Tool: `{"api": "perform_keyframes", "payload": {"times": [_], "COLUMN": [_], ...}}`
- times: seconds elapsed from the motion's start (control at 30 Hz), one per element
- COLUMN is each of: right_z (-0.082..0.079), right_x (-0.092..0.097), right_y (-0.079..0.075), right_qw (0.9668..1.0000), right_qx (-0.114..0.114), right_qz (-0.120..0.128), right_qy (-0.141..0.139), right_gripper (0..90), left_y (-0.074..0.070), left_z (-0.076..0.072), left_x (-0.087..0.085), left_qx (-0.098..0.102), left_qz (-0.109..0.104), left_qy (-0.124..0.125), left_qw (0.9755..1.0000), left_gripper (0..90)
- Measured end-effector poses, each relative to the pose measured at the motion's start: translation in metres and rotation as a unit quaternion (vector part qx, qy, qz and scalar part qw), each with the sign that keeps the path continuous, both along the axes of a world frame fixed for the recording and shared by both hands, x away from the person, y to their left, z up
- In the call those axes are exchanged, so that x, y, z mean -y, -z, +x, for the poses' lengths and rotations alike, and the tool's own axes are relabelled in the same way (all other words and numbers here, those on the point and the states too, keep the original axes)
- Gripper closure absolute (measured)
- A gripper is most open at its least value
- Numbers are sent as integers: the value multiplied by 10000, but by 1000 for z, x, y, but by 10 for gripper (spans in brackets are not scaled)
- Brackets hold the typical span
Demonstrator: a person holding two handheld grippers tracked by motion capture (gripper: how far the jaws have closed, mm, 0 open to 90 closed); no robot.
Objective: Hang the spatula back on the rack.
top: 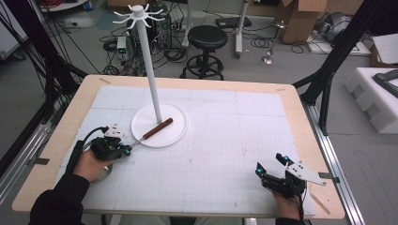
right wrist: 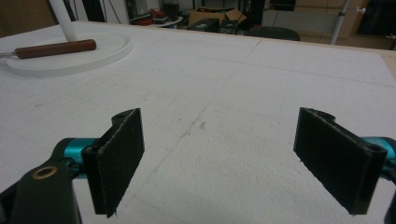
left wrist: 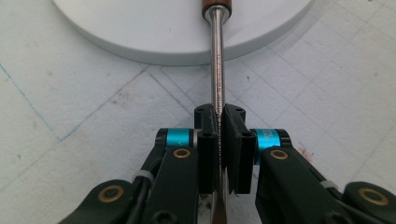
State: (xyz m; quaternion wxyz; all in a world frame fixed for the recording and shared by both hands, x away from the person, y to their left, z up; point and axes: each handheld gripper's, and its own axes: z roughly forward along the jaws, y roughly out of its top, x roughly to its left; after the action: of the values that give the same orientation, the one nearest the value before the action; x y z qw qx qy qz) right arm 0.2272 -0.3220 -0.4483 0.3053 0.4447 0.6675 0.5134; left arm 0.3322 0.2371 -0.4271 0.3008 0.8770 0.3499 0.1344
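High view: left gripper (top: 123, 149) low on the white mat (top: 225, 154), near its left side, clenched on the thin metal shaft of a utensil (top: 151, 131). Brown wooden handle lying up on the round white base (top: 162, 136) of a tall hook stand (top: 149, 65), just beside the pole. Bowl or blade end of the utensil hidden under the hand (top: 91, 161), so hard to say what kind. Right gripper (top: 271, 165) far off at the mat's near right corner, jaws parted, nothing between them.

Left gripper view: jaws pinched together on the steel shaft (left wrist: 217, 70), which runs straight ahead between the pads (left wrist: 205, 140) and up over the disc's rim (left wrist: 140, 51) to the start of the wooden handle (left wrist: 216, 8). Grip narrow and well back from the handle.

Right gripper view: both pads (right wrist: 119, 154) standing wide apart over bare mat, released and idle. Stand base (right wrist: 70, 60) and handle (right wrist: 56, 48) seen at far upper left, well apart from this gripper.

Likely trouble: smooth round shaft held by a thin pinch, with the heavier handle out front, so possible swivel or droop on lifting. Also a chance of the handle knocking the pole or dragging on the rim if swung carelessly. Hooks at the top sit high, a long reach with a tippy hold.

No bowls, boxes or trays on the table, so nothing to report as held inside anything.
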Motion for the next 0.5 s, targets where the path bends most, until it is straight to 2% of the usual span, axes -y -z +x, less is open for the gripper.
{"api": "perform_keyframes", "payload": {"times": [0.13,0.27,0.3,0.33,0.37,0.43,0.47,0.5], "right_z": [0,0,0,0,0,0,0,0], "right_x": [0,0,0,0,1,1,1,1], "right_y": [0,0,0,0,0,0,0,0], "right_qw": [10000,10000,10000,10000,10000,10000,10000,10000], "right_qx": [-1,-4,-4,-3,-6,-12,-10,-10], "right_qz": [2,1,1,4,2,7,5,5], "right_qy": [-4,-16,-16,-17,-16,-19,-11,-11], "right_gripper": [150,153,153,153,154,154,154,154], "left_y": [-3,-15,-15,-18,-23,-27,-31,-31], "left_z": [-4,-13,-13,-15,-21,-26,-32,-32], "left_x": [0,-3,-3,-4,-5,-5,-4,-4], "left_qx": [27,247,247,278,367,451,543,543], "left_qz": [-96,-479,-479,-549,-718,-855,-969,-969], "left_qy": [26,-9,-9,-6,-9,34,87,87], "left_qw": [9999,9985,9985,9981,9967,9953,9938,9938], "left_gripper": [839,840,839,839,840,840,839,840]}}
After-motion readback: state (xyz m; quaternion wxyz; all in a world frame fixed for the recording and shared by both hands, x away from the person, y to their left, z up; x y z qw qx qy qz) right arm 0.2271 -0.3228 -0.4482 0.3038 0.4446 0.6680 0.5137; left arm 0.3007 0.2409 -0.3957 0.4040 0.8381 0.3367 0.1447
